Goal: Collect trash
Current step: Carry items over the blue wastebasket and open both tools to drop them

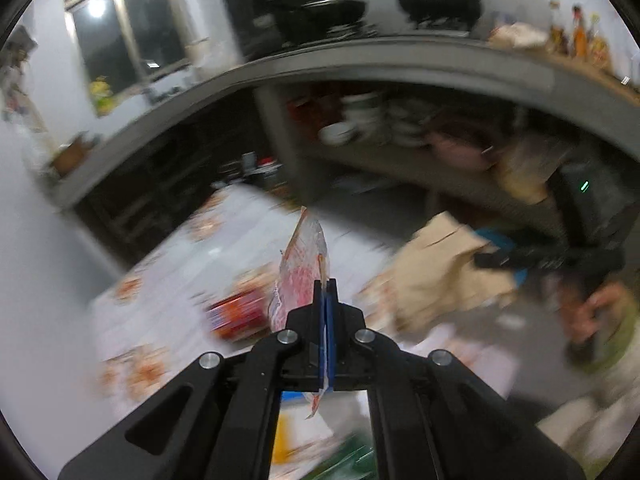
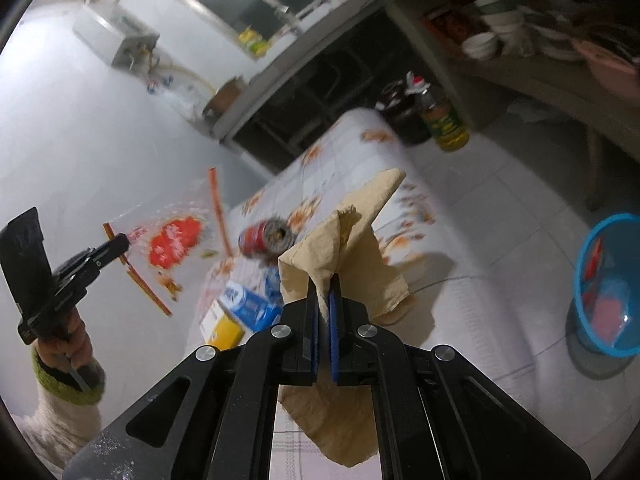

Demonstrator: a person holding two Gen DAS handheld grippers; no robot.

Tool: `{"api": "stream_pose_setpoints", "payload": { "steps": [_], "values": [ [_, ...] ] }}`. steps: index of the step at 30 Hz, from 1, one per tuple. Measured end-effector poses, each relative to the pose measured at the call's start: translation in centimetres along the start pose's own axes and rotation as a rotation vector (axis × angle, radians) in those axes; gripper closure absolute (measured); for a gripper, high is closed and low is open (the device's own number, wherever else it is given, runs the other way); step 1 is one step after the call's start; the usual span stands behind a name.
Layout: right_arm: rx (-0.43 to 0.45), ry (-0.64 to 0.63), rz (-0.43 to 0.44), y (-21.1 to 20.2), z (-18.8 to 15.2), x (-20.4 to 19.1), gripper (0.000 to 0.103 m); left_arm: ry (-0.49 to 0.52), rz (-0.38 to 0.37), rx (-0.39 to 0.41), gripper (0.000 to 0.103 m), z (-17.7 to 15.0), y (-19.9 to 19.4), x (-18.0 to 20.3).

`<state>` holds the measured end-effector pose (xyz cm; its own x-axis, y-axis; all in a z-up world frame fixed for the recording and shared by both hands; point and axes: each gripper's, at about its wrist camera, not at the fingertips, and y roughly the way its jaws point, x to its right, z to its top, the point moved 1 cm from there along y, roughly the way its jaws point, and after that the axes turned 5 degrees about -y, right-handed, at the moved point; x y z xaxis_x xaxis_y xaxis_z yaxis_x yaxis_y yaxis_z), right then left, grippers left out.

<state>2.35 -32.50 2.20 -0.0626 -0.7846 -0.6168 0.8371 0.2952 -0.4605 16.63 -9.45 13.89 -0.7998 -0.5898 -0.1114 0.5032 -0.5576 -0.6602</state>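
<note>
While both pieces hang lifted above the table, transfer is the step in hand: brown paper clamped in right gripper, clear wrapper clamped in left gripper. Next: carry to blue bin beyond the table's right edge, then part jaws. Red can, cartons remain mid-table.

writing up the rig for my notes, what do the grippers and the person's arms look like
Both the left gripper and right gripper are matte black linkage frames with silver round pivot bolts and blue pads inside the fingers. The left hand is bare, with a cream fuzzy sleeve ending in an olive-green cuff. No cables show.
</note>
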Motion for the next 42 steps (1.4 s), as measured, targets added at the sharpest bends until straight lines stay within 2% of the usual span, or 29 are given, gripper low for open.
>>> {"api": "stream_pose_setpoints", "payload": {
  "steps": [1, 5, 8, 12, 15, 20, 26, 31, 32, 33, 35, 36, 38, 40, 42],
  "values": [
    [0.019, 0.011, -0.011, -0.8, 0.2, 0.6, 0.100, -0.006, -0.057, 0.011, 0.103, 1.2, 1.0, 1.7],
    [0.087, 0.072, -0.078, -4.2, 0.6, 3.9, 0.100, 0.012, -0.193, 0.012, 0.103, 4.7, 4.8, 7.4],
    [0.128, 0.139, -0.133, -6.4, 0.4, 7.0, 0.100, 0.006, -0.294, -0.041, 0.103, 7.3, 9.9, 12.4],
    [0.167, 0.234, -0.217, -9.0, -0.4, 11.7, 0.100, -0.020, -0.373, -0.127, 0.103, 9.1, 16.2, 18.2],
    [0.171, 0.313, -0.288, -10.1, -1.2, 15.7, 0.100, -0.076, -0.432, -0.244, 0.103, 9.6, 22.3, 22.4],
    [0.144, 0.402, -0.368, -9.5, -2.0, 20.7, 0.100, -0.188, -0.501, -0.456, 0.102, 7.4, 31.5, 26.9],
    [0.058, 0.490, -0.443, -7.1, -3.6, 26.7, 0.100, -0.387, -0.540, -0.618, 0.102, 3.6, 38.6, 28.8],
    [0.007, 0.526, -0.491, -5.3, -4.0, 30.0, 0.099, -0.400, -0.533, -0.653, 0.101, 3.1, 41.3, 30.4],
    [0.000, 0.526, -0.498, -4.9, -3.8, 30.5, 0.097, -0.403, -0.527, -0.652, 0.100, 3.2, 41.8, 30.7],
    [-0.012, 0.525, -0.510, -4.4, -3.6, 31.2, 0.095, -0.405, -0.510, -0.651, 0.095, 3.3, 42.5, 31.0],
    [-0.029, 0.526, -0.537, -3.7, -3.4, 32.2, 0.091, -0.411, -0.463, -0.668, 0.064, 3.3, 43.2, 31.0],
    [-0.040, 0.525, -0.541, -3.4, -3.4, 32.7, 0.087, -0.420, -0.445, -0.679, 0.060, 3.1, 43.6, 31.1],
    [-0.075, 0.532, -0.559, -2.1, -3.5, 34.1, 0.068, -0.431, -0.449, -0.696, 0.057, 3.0, 44.1, 31.4],
    [-0.092, 0.531, -0.582, -1.4, -3.6, 34.8, 0.067, -0.424, -0.458, -0.700, 0.053, 2.9, 43.9, 31.5],
    [-0.095, 0.532, -0.589, -1.2, -3.6, 35.1, 0.058, -0.416, -0.470, -0.688, 0.052, 3.0, 43.4, 31.2]
  ]
}}
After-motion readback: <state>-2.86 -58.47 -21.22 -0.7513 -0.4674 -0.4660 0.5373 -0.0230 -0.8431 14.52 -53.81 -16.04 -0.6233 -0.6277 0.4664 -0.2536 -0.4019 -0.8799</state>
